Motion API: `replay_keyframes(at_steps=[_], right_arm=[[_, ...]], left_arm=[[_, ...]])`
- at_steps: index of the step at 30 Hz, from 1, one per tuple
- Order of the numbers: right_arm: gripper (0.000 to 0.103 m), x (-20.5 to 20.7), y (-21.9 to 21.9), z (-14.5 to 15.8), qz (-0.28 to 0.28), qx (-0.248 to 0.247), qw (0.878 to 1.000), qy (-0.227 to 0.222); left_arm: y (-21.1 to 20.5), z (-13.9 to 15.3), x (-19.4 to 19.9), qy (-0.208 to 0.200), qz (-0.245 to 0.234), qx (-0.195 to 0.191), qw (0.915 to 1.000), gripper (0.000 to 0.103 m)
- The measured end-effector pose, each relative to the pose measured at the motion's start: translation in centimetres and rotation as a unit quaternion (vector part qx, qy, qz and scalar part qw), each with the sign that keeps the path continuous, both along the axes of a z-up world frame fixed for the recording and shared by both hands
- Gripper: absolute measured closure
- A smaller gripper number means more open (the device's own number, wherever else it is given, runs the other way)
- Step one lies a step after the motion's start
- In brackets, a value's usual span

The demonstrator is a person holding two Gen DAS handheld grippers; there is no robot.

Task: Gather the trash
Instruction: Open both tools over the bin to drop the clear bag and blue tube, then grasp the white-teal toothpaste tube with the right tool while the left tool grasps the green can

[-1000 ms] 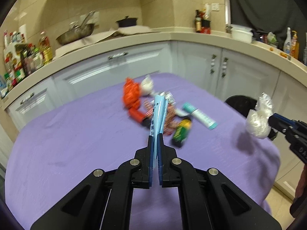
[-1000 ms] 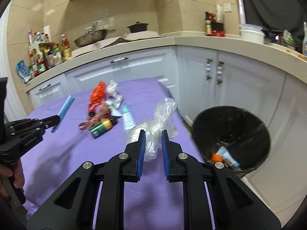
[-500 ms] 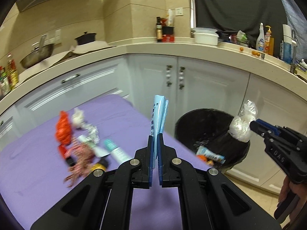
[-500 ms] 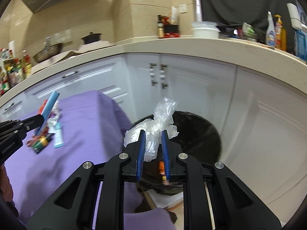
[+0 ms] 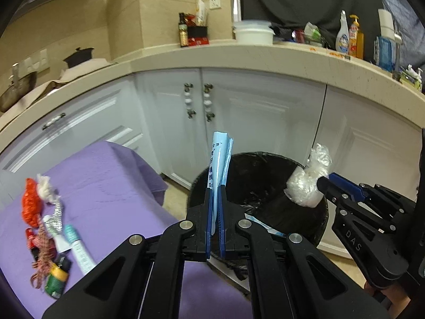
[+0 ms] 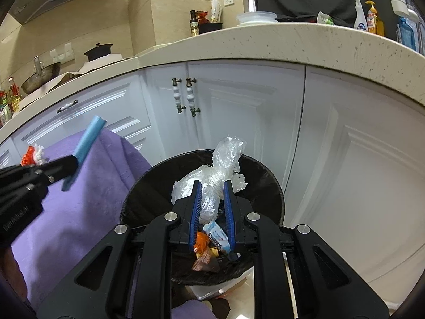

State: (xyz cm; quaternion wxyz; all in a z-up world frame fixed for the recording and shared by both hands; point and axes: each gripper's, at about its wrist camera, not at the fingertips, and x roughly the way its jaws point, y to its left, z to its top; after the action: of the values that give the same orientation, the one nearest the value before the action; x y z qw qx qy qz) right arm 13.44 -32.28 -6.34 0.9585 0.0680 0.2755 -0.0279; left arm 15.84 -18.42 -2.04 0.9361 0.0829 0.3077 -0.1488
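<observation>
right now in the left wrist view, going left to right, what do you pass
Trash pile on the purple tablecloth → blue packet pinched in the left gripper → black bin → crumpled clear plastic bag → right gripper holding it.

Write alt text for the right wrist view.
The right gripper holds a crumpled clear plastic bag above an open black trash bin with wrappers inside. At left, the left gripper holds a blue packet over a purple-covered table, white cabinets behind.
</observation>
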Motion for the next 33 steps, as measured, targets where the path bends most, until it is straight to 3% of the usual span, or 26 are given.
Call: replay_keyframes(at_steps=[4,6,15,22,33], right_arm=[[0.069,0.8,-0.4,-0.8,-0.013,-0.001,1.0,0.004],[0.066,0.9,-0.5,-0.9,-0.017,0.0,1.0,0.005],[0.061,0.0,0.1,-0.3,-0.021,-0.001,1.0,0.002],[0.056,-0.7,2.6,1.1,-0.003,0.004,1.0,-0.008],[0.055,-1.2,12.2,2.5,0.104,0.021,0.994,-0.009]], left_arm=[[-0.8,-0.8,1.1,0.006,0.007,0.005,0.9999,0.089],[-0.8,-1.0,1.5,0.012,0.013,0.002,0.9998,0.068],[0.9,-0.6,0.9,0.008,0.028,-0.006,0.9996,0.051],[4.0,0.2,-0.8,-0.004,0.047,-0.001,0.9989,0.047],[13.8,0.8,-4.3,-0.018,0.131,0.026,0.9909,0.044]])
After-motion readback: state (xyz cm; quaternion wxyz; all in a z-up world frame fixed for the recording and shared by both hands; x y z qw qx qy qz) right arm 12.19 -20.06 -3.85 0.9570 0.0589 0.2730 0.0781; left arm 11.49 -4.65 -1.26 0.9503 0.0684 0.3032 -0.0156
